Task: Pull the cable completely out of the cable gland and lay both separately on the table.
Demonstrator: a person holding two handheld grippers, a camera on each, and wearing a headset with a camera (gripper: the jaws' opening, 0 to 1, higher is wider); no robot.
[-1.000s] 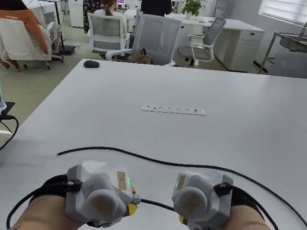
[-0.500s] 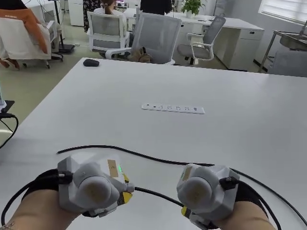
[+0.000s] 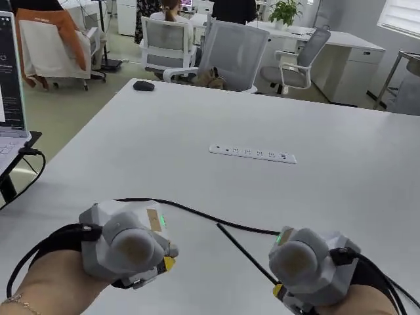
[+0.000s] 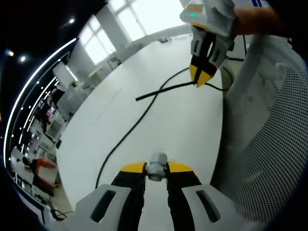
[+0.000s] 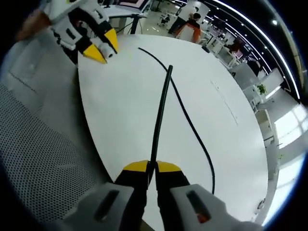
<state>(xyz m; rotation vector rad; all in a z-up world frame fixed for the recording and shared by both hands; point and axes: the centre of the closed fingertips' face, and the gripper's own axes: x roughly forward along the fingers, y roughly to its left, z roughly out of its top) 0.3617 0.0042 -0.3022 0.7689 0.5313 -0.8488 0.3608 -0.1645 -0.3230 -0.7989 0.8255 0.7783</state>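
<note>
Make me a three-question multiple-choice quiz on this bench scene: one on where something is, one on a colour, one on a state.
1. Where is the power strip? A on the table, out in the middle; B on a chair; C in the jaws.
2. What colour is the cable? A white; B black; C red.
3. How do the cable and cable gland stand? A cable threaded through it; B apart, each held separately; C both lying loose.
Answers: 1 A, it lies mid-table in the head view. 2 B, black against the white top. 3 B, the left gripper grips the cable gland, the right gripper the cable, its free end bare.
</note>
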